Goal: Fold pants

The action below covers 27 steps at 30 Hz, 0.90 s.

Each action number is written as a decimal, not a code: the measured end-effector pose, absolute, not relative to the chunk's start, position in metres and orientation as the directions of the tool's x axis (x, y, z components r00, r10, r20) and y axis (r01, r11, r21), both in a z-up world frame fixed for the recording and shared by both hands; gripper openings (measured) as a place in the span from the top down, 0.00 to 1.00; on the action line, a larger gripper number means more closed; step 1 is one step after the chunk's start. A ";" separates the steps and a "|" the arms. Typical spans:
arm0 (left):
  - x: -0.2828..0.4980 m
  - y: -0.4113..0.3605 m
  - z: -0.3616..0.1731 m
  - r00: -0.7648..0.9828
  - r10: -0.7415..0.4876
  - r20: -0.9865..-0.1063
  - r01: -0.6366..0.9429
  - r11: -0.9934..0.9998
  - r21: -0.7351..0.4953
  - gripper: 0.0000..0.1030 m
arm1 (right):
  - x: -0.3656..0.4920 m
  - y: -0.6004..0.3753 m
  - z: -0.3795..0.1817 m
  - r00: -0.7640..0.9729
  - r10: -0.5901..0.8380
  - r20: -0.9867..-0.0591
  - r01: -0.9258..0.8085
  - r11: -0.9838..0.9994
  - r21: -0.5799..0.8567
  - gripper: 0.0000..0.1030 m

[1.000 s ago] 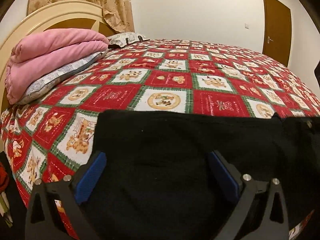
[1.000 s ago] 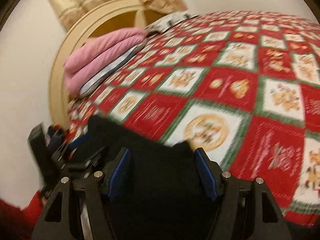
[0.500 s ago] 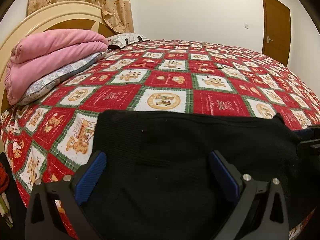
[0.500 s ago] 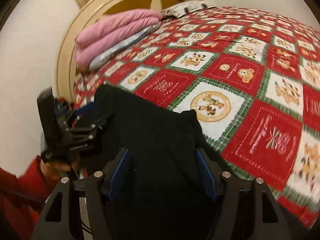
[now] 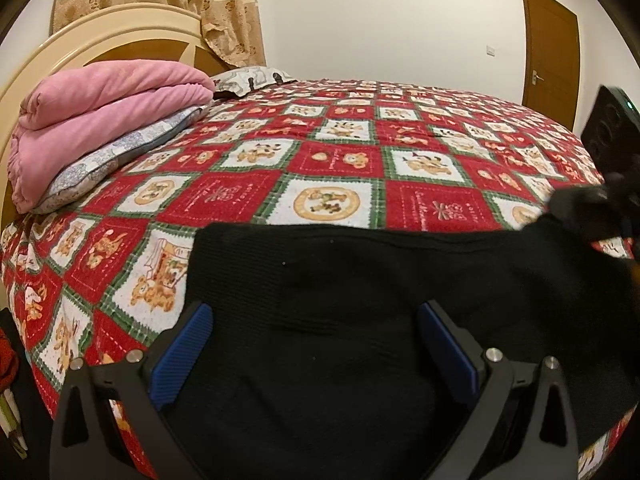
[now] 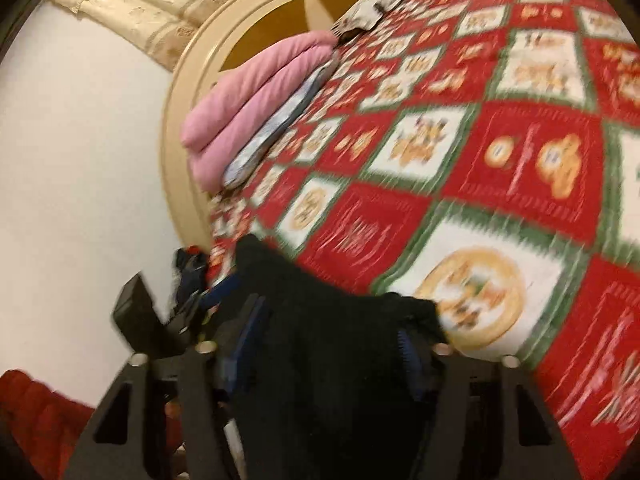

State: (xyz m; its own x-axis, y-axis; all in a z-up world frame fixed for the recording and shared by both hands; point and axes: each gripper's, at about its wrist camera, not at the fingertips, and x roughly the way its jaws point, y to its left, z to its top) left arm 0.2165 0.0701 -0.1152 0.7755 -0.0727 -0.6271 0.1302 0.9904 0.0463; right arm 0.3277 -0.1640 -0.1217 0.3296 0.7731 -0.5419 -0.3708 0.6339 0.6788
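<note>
Far left, against the curved cream wooden headboard [image 5: 120, 36], a folded pink blanket [image 5: 100, 120] rests on a grey-and-white patterned pillow [image 5: 116, 160], well clear of the working area. The red, white and green checked bedspread [image 5: 340, 160] serves as the flat folding surface.

Lower centre, the black knitted pants [image 5: 340, 300] lie across the near edge of the bed, spread sideways so that each gripper can take one end. The left gripper [image 5: 316, 344], with black frame and blue ribbed pads, stands released: its jaws are wide apart over the fabric, which lies between them without being pinched (probably poised to take hold once the other end is secured).

Right, the far end of the garment rises off the bedspread into a bunched peak. In the blurred right wrist view, the right gripper [image 6: 328, 344] has that black fabric between its jaws, which are closing; whether the pads already press on the cloth cannot be told. Judged from this, the fold itself is not yet made.
</note>
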 end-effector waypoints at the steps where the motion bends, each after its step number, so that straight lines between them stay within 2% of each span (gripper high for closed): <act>1: 0.217 0.070 -0.115 0.777 -0.075 -0.625 0.134 0.990 0.049 0.00 | 0.332 -0.165 -0.122 0.334 0.763 -0.554 -0.362 0.646 0.672 0.57; 2: 0.217 0.070 -0.115 0.778 -0.076 -0.623 0.137 0.989 0.051 0.00 | 0.337 -0.168 -0.125 0.323 0.765 -0.558 -0.351 0.644 0.680 0.59; 4: 0.218 0.069 -0.116 0.782 -0.076 -0.618 0.141 0.988 0.057 0.00 | 0.344 -0.175 -0.130 0.292 0.766 -0.573 -0.336 0.643 0.689 0.77; 6: 0.218 0.069 -0.116 0.784 -0.076 -0.616 0.143 0.988 0.060 0.00 | 0.343 -0.188 -0.127 0.286 0.764 -0.579 -0.329 0.646 0.689 0.79; 8: 0.218 0.069 -0.116 0.781 -0.077 -0.619 0.144 0.988 0.058 0.00 | 0.332 -0.206 -0.117 0.332 0.733 -0.594 -0.314 0.680 0.663 0.76; 10: 0.218 0.069 -0.116 0.781 -0.076 -0.620 0.144 0.988 0.060 0.00 | 0.312 -0.237 -0.098 0.496 0.591 -0.636 -0.231 0.796 0.560 0.72; 12: 0.219 0.069 -0.116 0.781 -0.074 -0.620 0.141 0.988 0.060 0.00 | 0.278 -0.283 -0.082 0.617 0.519 -0.591 -0.120 0.804 0.582 0.69; 13: 0.219 0.069 -0.116 0.781 -0.072 -0.620 0.140 0.988 0.062 0.00 | 0.251 -0.303 -0.074 0.660 0.460 -0.594 -0.071 0.825 0.560 0.61; 16: 0.218 0.069 -0.116 0.781 -0.068 -0.621 0.137 0.989 0.064 0.00 | 0.185 -0.320 -0.069 0.674 0.226 -0.703 0.038 0.940 0.339 0.57; 19: 0.219 0.068 -0.116 0.783 -0.058 -0.620 0.127 0.990 0.068 0.00 | 0.131 -0.343 -0.081 0.638 0.094 -0.764 0.125 0.967 0.223 0.57; 20: 0.218 0.068 -0.116 0.784 -0.053 -0.619 0.122 0.990 0.069 0.00 | 0.112 -0.360 -0.087 0.624 0.071 -0.778 0.164 0.962 0.220 0.57; 25: 0.215 0.067 -0.118 0.799 -0.037 -0.601 0.102 0.992 0.073 0.00 | 0.054 -0.450 -0.092 0.661 0.160 -0.733 0.269 0.861 0.431 0.57; 27: 0.213 0.067 -0.118 0.805 -0.035 -0.592 0.093 0.993 0.068 0.00 | 0.030 -0.490 -0.088 0.654 0.016 -0.756 0.432 0.813 0.391 0.57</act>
